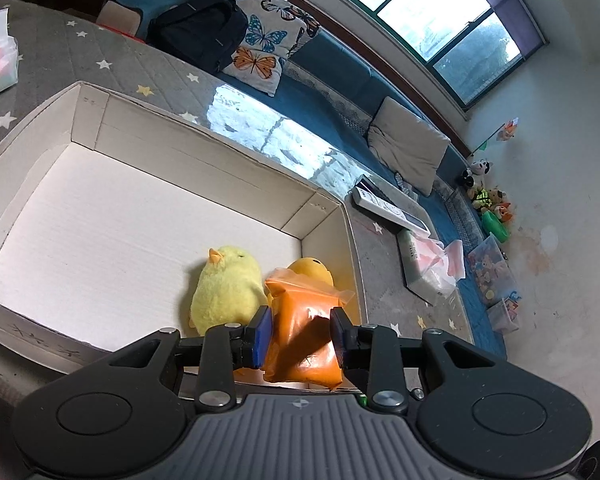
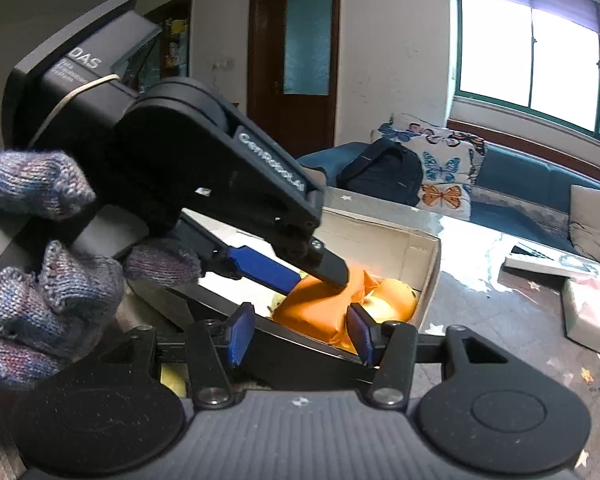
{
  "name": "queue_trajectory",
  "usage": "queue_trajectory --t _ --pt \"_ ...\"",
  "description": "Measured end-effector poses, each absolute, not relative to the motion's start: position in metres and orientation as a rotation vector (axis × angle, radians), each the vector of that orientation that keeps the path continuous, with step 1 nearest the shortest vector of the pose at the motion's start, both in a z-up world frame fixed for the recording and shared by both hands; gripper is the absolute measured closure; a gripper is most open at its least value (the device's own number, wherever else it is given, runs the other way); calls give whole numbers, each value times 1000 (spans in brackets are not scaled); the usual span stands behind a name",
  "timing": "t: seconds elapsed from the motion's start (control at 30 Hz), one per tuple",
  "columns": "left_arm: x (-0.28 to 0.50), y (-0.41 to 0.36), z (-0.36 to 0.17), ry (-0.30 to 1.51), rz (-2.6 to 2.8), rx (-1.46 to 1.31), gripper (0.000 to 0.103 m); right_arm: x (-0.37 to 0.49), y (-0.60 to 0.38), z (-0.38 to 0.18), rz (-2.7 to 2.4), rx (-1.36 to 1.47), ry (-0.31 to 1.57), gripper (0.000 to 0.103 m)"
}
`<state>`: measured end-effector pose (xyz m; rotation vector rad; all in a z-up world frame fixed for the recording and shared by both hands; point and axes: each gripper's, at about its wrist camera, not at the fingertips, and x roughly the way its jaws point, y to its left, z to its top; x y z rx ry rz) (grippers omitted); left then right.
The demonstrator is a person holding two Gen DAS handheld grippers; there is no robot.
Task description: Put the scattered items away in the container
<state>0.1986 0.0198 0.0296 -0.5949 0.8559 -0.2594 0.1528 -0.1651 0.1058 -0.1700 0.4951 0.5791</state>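
The left gripper [image 1: 302,336] grips an orange pouch [image 1: 300,334] between its pads, holding it just over the near right corner of the white cardboard box [image 1: 204,184]. The pouch's long axis runs away from the gripper, its zip-sealed end pointing at the box's far wall. Below it lie a yellow chick plush [image 1: 226,288] and a yellow duck toy [image 1: 310,270]. The gripper tilts downward, held by a knit-gloved hand [image 2: 32,256]. The right gripper [image 2: 300,332] is closed to its narrowest, holds nothing, and hovers beside the box.
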Motion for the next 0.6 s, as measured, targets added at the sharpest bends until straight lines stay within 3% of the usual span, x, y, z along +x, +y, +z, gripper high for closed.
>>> queue_trajectory --t 0.37,0.47,0.6 --pt "197 23 30 853 -253 -599 69 145 -158 109 608 -180 485 51" --pt "196 22 31 853 -257 -592 69 149 -154 104 601 -193 498 44" --pt "195 21 32 854 -258 -578 69 148 -155 103 593 -188 501 45"
